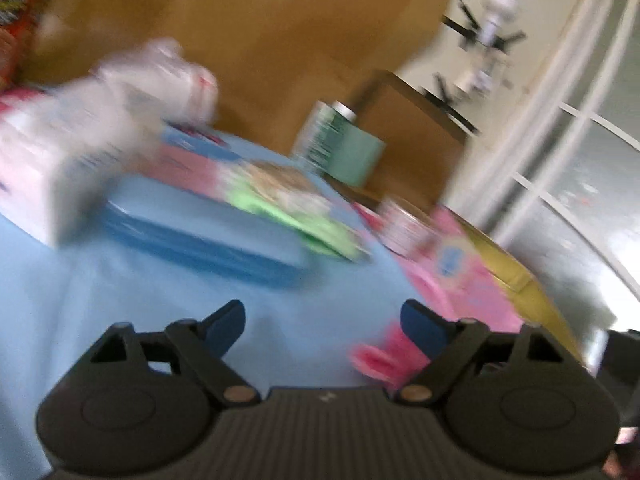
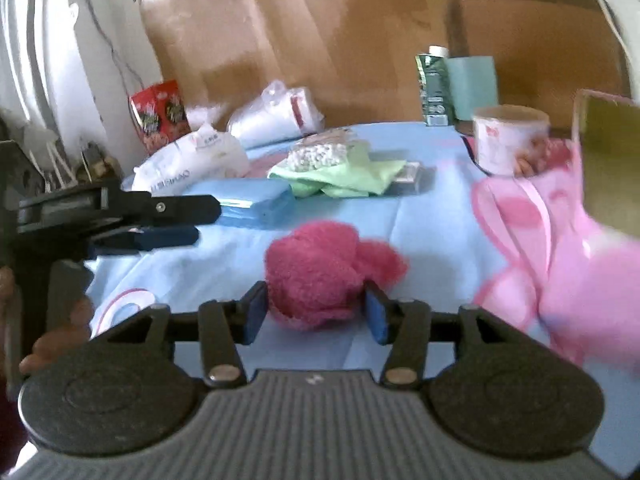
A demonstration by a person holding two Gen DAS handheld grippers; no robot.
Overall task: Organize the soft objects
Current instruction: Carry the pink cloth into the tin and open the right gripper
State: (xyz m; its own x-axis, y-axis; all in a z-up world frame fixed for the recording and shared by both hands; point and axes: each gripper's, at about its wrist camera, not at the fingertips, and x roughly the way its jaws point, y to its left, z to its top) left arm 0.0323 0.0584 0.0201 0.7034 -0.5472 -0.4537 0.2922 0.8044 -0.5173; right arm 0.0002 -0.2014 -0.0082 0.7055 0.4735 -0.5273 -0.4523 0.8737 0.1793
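A fuzzy pink soft bundle [image 2: 320, 272] sits between the pads of my right gripper [image 2: 316, 314], which is shut on it just above the blue cloth [image 2: 432, 216]. The bundle's edge shows in the blurred left wrist view [image 1: 380, 356], beside my right finger pad. My left gripper [image 1: 324, 322] is open and empty over the blue cloth [image 1: 120, 280]; it also shows side-on in the right wrist view [image 2: 168, 220]. A pink bag [image 2: 560, 248] lies open at the right; it also shows in the left wrist view [image 1: 468, 272].
A light green cloth [image 2: 348, 178] with a bag of white beads [image 2: 320, 152], a blue pack [image 2: 256, 202], white tissue packs [image 2: 192, 164], a plastic bag [image 2: 280, 116], a red snack pack [image 2: 160, 114], a cup [image 2: 508, 138] and a green carton [image 2: 434, 88] surround the middle. Cardboard stands behind.
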